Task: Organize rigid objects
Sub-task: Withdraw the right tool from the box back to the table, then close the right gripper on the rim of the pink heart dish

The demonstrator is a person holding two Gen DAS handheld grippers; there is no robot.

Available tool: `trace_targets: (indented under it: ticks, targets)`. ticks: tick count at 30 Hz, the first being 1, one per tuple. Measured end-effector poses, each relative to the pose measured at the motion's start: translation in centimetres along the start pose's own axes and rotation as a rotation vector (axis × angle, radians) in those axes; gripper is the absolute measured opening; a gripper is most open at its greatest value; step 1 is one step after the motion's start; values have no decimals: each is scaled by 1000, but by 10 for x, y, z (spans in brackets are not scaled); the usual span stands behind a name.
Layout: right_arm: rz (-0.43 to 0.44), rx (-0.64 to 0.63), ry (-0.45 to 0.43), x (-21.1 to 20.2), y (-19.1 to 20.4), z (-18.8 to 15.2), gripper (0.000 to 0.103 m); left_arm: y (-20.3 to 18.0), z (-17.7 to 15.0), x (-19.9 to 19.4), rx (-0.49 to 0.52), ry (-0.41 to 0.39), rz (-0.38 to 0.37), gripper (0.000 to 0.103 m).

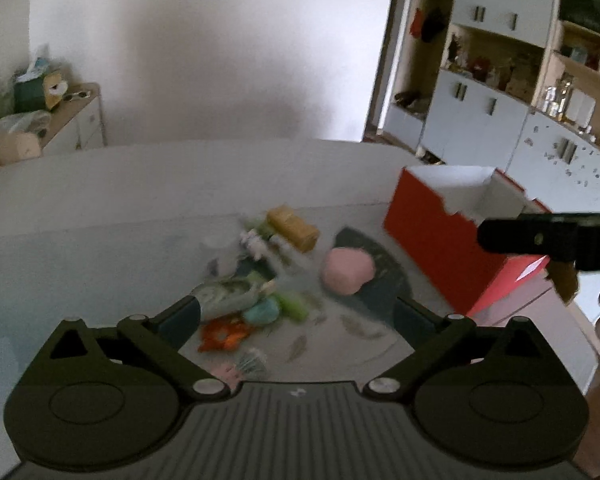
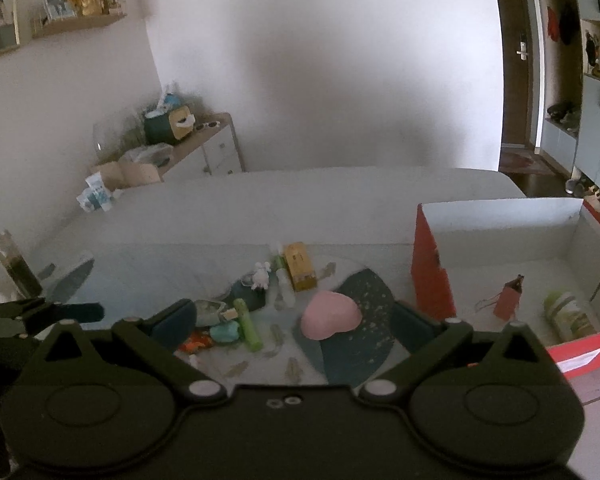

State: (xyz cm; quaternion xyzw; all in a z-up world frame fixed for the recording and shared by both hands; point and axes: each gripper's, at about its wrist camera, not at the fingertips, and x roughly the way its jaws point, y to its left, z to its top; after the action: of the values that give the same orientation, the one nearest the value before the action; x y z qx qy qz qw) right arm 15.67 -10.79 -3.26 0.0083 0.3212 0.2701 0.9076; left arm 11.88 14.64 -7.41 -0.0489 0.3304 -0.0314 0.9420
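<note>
A pile of small objects lies on a pale bed cover. A pink heart-shaped box [image 2: 331, 315] [image 1: 347, 270] sits on a dark round mat. A yellow box [image 2: 299, 265] [image 1: 293, 227], a green tube [image 2: 248, 325], a white figurine [image 2: 261, 275], a teal piece [image 2: 225, 333] and an orange toy [image 1: 223, 333] lie to its left. My left gripper [image 1: 298, 312] is open and empty above the pile. My right gripper [image 2: 292, 320] is open and empty, also above it. The red-and-white box [image 2: 432, 280] [image 1: 428, 232] stands to the right.
Inside the red box lie a small brown bag [image 2: 509, 297] and a green-labelled bottle [image 2: 568, 315]. A sideboard [image 2: 216, 148] with clutter stands by the wall. Cabinets [image 1: 500, 92] fill the right side. The other gripper's finger [image 1: 548, 236] shows at the right of the left wrist view.
</note>
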Motion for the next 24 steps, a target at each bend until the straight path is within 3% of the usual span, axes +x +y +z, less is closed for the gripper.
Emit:
trace_targets:
  ticks: [12, 24]
  targets:
    - [-59, -31, 58, 52, 2, -8, 102, 30, -42, 41, -33, 104, 96, 103]
    - [-114, -77, 127, 121, -5, -6, 102, 33, -60, 67, 13, 77, 134, 103]
